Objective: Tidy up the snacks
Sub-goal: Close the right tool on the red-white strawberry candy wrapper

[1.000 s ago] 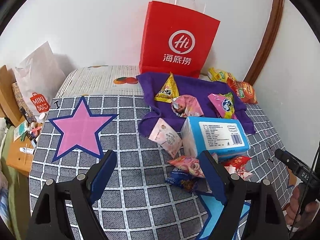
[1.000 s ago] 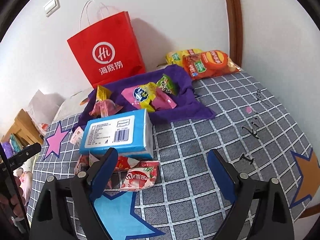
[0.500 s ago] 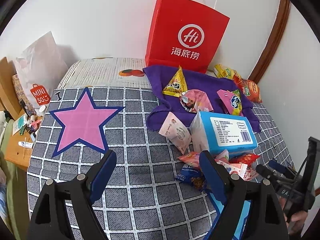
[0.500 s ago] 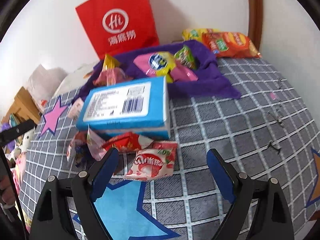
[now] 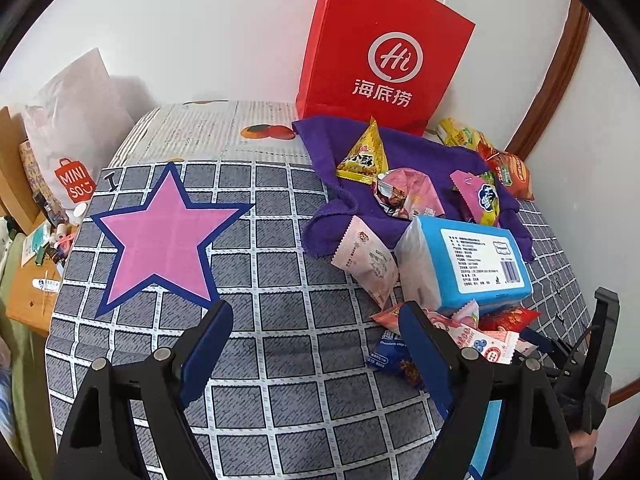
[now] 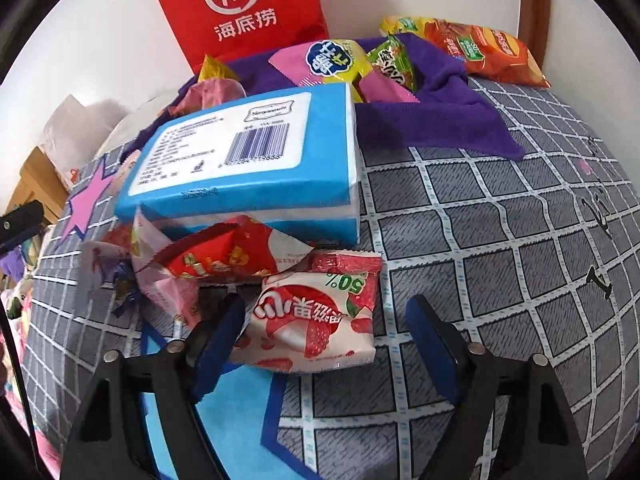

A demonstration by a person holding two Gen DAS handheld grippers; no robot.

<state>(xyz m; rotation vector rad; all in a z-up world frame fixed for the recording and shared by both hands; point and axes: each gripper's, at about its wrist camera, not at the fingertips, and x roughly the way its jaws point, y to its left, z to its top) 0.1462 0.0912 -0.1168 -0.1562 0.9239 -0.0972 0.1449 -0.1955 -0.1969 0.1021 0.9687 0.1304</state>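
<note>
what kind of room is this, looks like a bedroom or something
Probably a bedroom: snacks lie on a grey checked star-print bedspread against a white wall, with a cluttered wooden bedside table and a red paper shopping bag.

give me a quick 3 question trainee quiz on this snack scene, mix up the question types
1. True or false: the strawberry snack packet lies between the fingers of the right gripper.
2. What does the blue tissue pack partly rest on? A) the red paper bag B) a heap of small snack packets C) the pink star
3. Fill in: the yellow triangular packet lies on a ___ cloth.

Key: 1 true, with the jaws closing on it but not yet pressing. 2 B. 3 purple.
</note>
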